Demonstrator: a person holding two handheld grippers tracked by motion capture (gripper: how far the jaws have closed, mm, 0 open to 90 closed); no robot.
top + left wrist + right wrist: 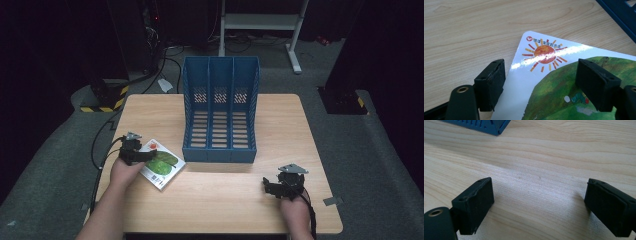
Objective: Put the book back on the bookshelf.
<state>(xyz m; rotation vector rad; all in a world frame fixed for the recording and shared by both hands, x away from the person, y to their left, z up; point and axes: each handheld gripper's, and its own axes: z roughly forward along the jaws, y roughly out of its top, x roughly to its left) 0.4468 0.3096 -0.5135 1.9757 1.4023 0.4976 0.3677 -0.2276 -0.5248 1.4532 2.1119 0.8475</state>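
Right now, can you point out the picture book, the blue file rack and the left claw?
picture book (544, 52): left gripper view, on the orange sun of its cover.
blue file rack (220, 152): high view, on its low front wall.
left claw (145, 156): high view, between its fingertips, over the book's edge.

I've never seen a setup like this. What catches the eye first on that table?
Probably the tall blue file rack with three slots, standing at the far middle of the wooden table. Next, the bright picture book with a green hill and an orange sun, lying flat near the left edge. The left gripper reaches over it, its black fingers spread wide astride the book's corner.
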